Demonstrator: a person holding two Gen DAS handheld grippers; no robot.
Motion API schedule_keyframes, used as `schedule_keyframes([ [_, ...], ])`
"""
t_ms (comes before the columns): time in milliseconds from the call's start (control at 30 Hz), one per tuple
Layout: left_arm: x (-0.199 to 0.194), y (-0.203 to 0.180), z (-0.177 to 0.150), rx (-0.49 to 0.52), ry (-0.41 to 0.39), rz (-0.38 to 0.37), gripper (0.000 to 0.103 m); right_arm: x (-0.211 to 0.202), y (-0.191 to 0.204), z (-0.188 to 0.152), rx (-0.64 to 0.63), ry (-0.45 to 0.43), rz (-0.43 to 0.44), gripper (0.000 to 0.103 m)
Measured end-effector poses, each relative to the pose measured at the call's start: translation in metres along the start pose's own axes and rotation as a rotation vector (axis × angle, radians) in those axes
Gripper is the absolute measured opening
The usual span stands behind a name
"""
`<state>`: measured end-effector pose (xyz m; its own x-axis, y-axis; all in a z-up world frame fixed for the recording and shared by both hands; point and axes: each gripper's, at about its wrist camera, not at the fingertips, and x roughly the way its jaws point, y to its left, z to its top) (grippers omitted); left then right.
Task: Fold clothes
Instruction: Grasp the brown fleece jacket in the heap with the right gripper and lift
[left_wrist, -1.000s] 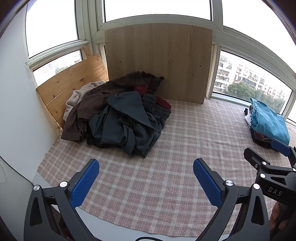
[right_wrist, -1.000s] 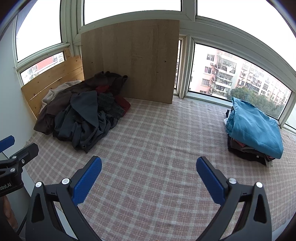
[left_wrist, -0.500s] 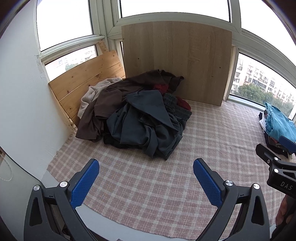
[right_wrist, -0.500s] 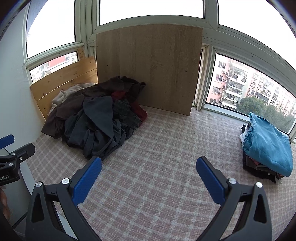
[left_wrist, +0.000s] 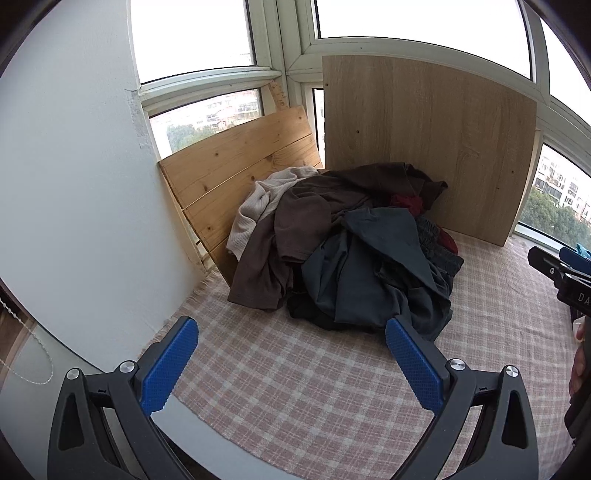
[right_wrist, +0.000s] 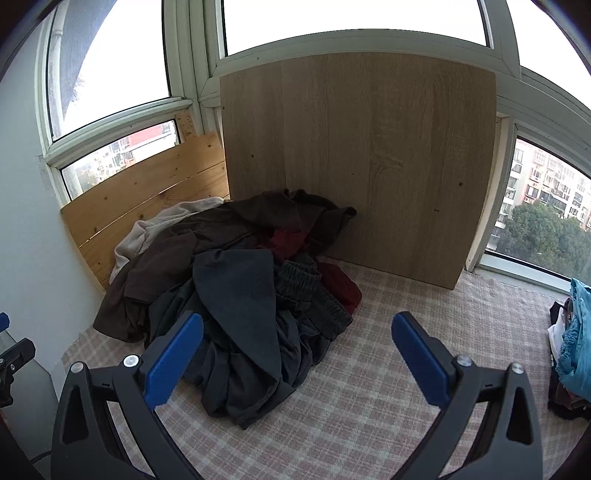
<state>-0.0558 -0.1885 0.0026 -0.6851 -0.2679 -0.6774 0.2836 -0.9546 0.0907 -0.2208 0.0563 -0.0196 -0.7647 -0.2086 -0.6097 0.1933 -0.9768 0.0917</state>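
clothes pile crumpled, dark, at plaid mat's back-left corner.
left gripper and right gripper spread wide, empty, levelled toward pile.

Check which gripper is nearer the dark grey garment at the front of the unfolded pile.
Right. The right gripper frames the dark grey garment, its left pad over the cloth's edge. The left gripper sits back from the dark grey garment, plaid cloth between.

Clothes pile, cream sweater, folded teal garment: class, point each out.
clothes pile (right_wrist: 236, 295), right wrist view, dark grey top garment.
cream sweater (left_wrist: 258, 206), left wrist view, ribbed body.
folded teal garment (right_wrist: 580, 343), right wrist view, front fold.
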Motion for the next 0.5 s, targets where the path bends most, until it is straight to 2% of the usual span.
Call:
schedule_keyframes([
  [133, 0.02, 0.018, 0.01, -0.012, -0.004, 0.0, 0.102, 0.057, 0.012, 0.037, -0.003, 0.01, 0.0, 0.103],
  [267, 0.044, 0.029, 0.015, -0.024, 0.013, -0.005, 0.102, 0.134, 0.019, 0.079, -0.011, 0.043, -0.02, 0.103],
  [367, 0.064, 0.036, 0.018, -0.043, 0.033, -0.014, 0.102, 0.191, 0.029, 0.102, -0.058, 0.066, -0.076, 0.103],
  [500, 0.089, 0.045, 0.02, -0.067, 0.061, 0.002, 0.102, 0.26, 0.04, 0.116, -0.123, 0.117, -0.152, 0.103],
])
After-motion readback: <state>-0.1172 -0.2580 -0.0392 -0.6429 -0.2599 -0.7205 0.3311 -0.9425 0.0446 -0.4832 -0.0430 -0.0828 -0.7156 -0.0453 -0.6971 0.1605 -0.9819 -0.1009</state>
